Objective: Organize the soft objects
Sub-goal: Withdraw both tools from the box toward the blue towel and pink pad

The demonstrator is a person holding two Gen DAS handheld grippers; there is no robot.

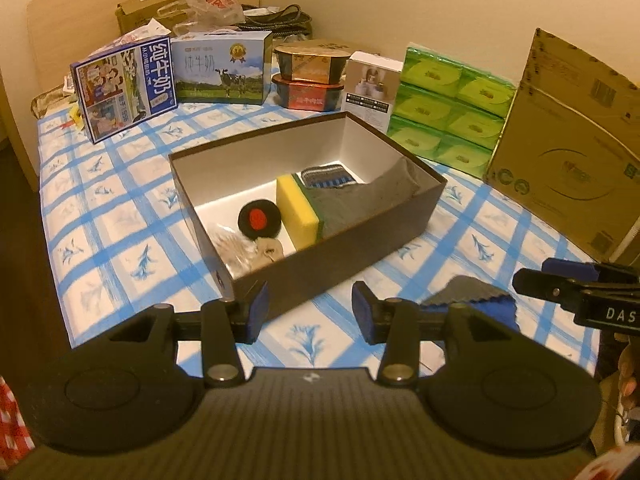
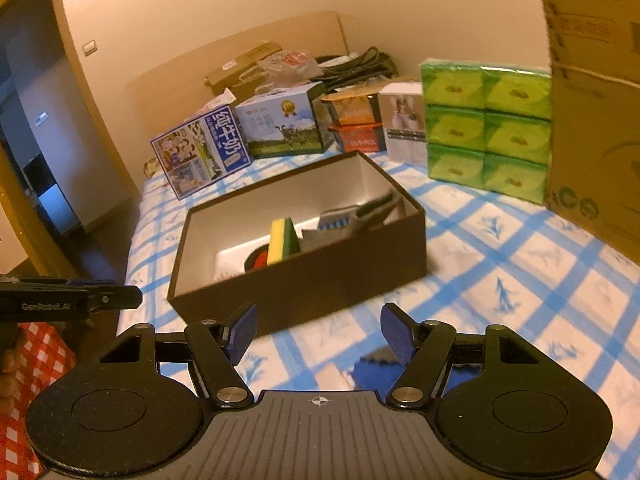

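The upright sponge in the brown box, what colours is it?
Yellow with a green scouring layer, clearest in the left wrist view.

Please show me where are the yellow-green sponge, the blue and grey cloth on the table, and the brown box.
yellow-green sponge (image 1: 298,211): left wrist view, on its yellow face.
blue and grey cloth (image 1: 466,294): left wrist view, on its grey part.
brown box (image 2: 320,280): right wrist view, on its near outer wall.

Both wrist views sit low and near, facing the same open box (image 1: 304,216) (image 2: 296,240) on the bed.
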